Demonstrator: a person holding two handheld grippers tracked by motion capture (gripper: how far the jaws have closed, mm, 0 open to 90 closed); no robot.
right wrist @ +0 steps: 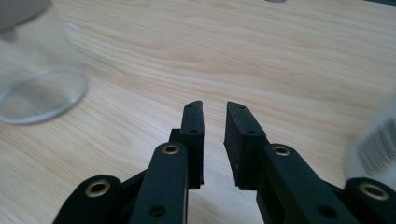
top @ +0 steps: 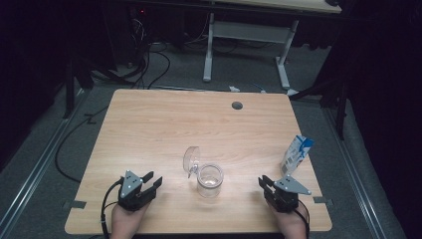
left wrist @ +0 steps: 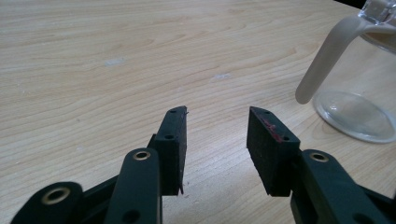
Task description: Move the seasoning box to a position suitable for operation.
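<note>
At the counter's near edge, the left hand-held gripper rests low over the wood toward the near-left corner, held in a hand that comes in from below. In the left gripper view its jaws are spread with bare wood between the pads, gripping nothing. Toward the near-right corner sits the right hand-held gripper, also in a hand at the edge. In the right gripper view its jaws stand a narrow gap apart, with only wood in the gap and nothing pinched. Between the two grippers, a little farther in from the near edge and near the middle of the counter's width, stands a clear glass jar, upright and apart from both grippers. Its hinged lid is swung open and stands up at the far-left side of the rim. The left gripper view catches the jar at its right edge, just beyond the jaw tips; the right gripper view shows the jar blurred at its upper left. Farther right, close to the counter's right edge, a blue-and-white carton stands leaning, just beyond the right gripper. Near the far edge, a round grey grommet hole is set into the wood.
</note>
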